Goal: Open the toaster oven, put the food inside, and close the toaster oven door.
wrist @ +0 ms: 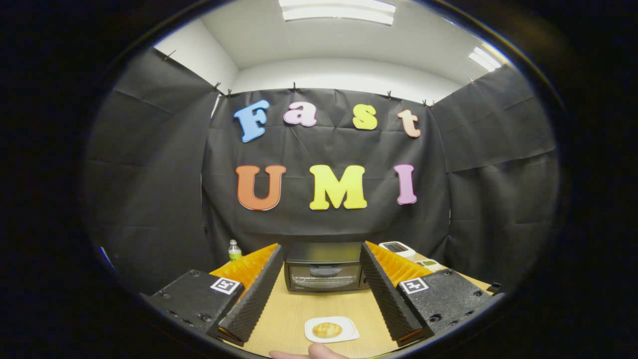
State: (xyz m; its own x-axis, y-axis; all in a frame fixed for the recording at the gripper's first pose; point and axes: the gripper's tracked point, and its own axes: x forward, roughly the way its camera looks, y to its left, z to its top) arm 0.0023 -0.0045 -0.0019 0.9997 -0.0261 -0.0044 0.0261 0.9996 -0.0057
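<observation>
The gripper (319,294) holds its 2 ridged fingers wide apart over a pale wood-grain table (284,314), gripping nothing. Between them lies a square white plate (351,333) with rounded corners, bearing a round golden bun (327,329). Beyond them the boxy black oven (324,267) stands with its glass door shut. A small bottle (234,250) stands to its left, a white device (397,248) to its right.

Bright ceiling lights (337,10), sharp centre, strong fisheye bend at edges

Hand-held gripper (319,294) level, fingers spread wide, gripping nothing.
</observation>
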